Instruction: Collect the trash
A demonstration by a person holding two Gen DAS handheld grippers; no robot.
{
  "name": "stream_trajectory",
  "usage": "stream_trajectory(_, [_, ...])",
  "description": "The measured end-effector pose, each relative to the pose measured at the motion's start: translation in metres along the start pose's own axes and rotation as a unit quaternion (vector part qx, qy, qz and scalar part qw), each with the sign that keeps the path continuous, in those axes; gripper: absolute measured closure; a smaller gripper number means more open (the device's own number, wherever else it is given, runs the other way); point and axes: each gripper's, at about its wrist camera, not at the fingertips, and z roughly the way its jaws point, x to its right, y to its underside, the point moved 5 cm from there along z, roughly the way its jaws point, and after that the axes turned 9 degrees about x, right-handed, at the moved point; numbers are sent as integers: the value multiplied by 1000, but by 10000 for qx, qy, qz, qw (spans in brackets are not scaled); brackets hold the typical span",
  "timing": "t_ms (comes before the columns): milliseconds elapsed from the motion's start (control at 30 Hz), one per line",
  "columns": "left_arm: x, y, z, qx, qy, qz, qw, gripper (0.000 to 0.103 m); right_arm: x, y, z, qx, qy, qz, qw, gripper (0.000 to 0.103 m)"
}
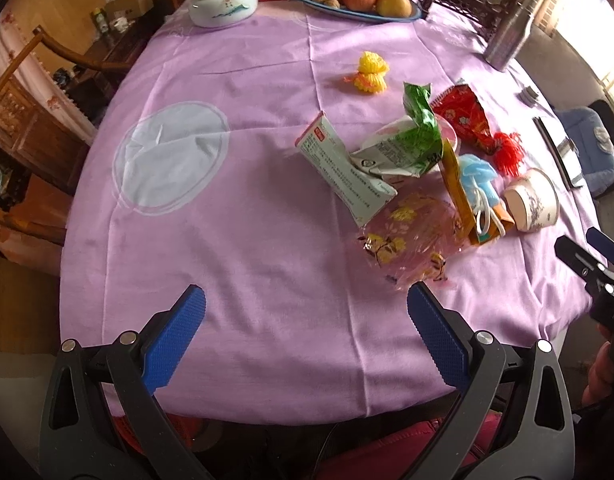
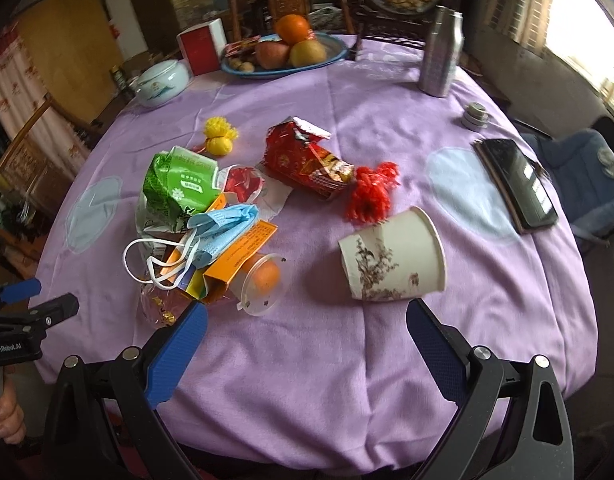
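A heap of trash lies on the purple tablecloth (image 1: 247, 240): a green wrapper (image 1: 417, 136) (image 2: 177, 184), a white packet (image 1: 343, 168), a red snack bag (image 1: 465, 114) (image 2: 307, 160), a blue face mask (image 2: 223, 228), an orange box (image 2: 235, 264), a clear plastic cup (image 2: 259, 284), a pink floral wrapper (image 1: 411, 236) and a tipped paper cup (image 2: 395, 260) (image 1: 533, 200). Yellow (image 1: 371, 72) and red (image 2: 371, 192) foam nets lie nearby. My left gripper (image 1: 307, 300) is open, just short of the pink wrapper. My right gripper (image 2: 307, 316) is open, between the plastic cup and paper cup.
A fruit plate (image 2: 331, 58), a white ceramic jar (image 2: 161, 82), a red box (image 2: 199, 50) and a steel bottle (image 2: 439, 54) stand at the far side. A phone (image 2: 515, 182) and a small round tin (image 2: 475, 116) lie at right. Chairs surround the table.
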Motion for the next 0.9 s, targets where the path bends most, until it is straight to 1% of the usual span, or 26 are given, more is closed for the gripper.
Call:
stream_trajectory(67, [1, 0, 3, -41, 151, 93, 9998, 6, 7, 4, -7, 126, 74, 195, 9997, 5])
stream_trajectory(167, [11, -10, 10, 12, 353, 292, 9989, 6, 22, 10, -19, 247, 248, 262, 9990, 5])
stream_trajectory(233, [21, -25, 18, 58, 484, 304, 9984, 6, 36, 9, -25, 287, 383, 271, 9985, 5])
stream_trajectory(333, [40, -53, 32, 78, 705, 198, 9973, 6, 62, -1, -34, 503, 461, 435, 9967, 5])
stream_trajectory(400, [54, -72, 41, 155, 811, 241, 9963, 6, 75, -6, -34, 547, 479, 484, 9962, 5])
stream_trajectory(467, [69, -93, 54, 298, 741, 359, 9962, 6, 84, -10, -32, 548, 508, 411, 9964, 5])
stream_trajectory(567, [81, -108, 79, 297, 624, 393, 9968, 6, 93, -10, -30, 501, 537, 339, 9967, 5])
stream_trajectory(600, [83, -110, 88, 279, 530, 387, 9975, 9, 97, -11, -28, 492, 531, 339, 9968, 5])
stream_trajectory(633, [85, -111, 93, 263, 536, 366, 9975, 23, 102, -11, -27, 484, 529, 360, 9968, 5])
stream_trajectory(667, [86, -111, 96, 225, 601, 344, 9973, 33, 105, -12, -26, 482, 530, 383, 9967, 5])
stream_trajectory(700, [88, -111, 97, 171, 734, 297, 9967, 50, 110, -12, -24, 464, 514, 432, 9967, 5])
stream_trajectory(733, [88, -110, 94, 181, 849, 242, 9959, 63, 113, -12, -21, 443, 486, 481, 9967, 5])
stream_trajectory(800, [88, -111, 80, 311, 1096, 119, 9934, 73, 121, -13, -15, 391, 374, 607, 9967, 5])
stream_trajectory(867, [86, -112, 57, 536, 1264, 16, 9905, 76, 127, -15, -1, 264, 206, 811, 9961, 5])
stream_trajectory(900, [84, -113, 47, 656, 1276, -5, 9897, 76, 128, -15, 6, 205, 115, 889, 9958, 5])
